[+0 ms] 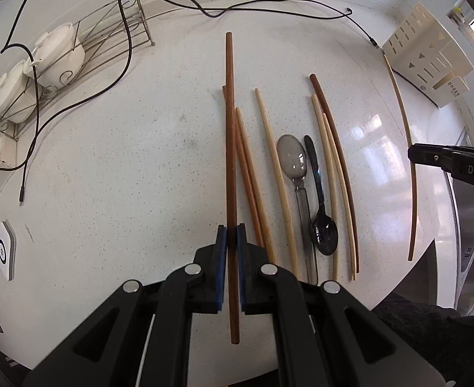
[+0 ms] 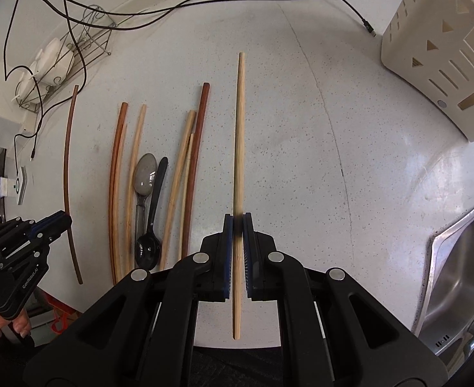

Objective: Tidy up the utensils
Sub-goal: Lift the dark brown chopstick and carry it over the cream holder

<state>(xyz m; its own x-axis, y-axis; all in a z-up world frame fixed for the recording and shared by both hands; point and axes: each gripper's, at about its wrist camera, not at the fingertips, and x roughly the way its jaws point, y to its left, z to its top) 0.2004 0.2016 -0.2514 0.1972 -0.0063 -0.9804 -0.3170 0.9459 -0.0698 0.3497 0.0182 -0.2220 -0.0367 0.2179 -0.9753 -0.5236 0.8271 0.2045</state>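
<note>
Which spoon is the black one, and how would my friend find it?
Start at the white speckled counter and find the row of chopsticks lying side by side. Two spoons lie in the middle of that row, touching. The black spoon is the shorter one, shiny, with its bowl toward the camera, while the grey spoon beside it points its bowl the other way.

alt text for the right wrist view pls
The right gripper is shut on a long pale bamboo chopstick above a speckled white countertop. To its left lie more wooden chopsticks, a grey metal spoon and a black plastic spoon; a cream slotted utensil holder stands upper right.
</note>
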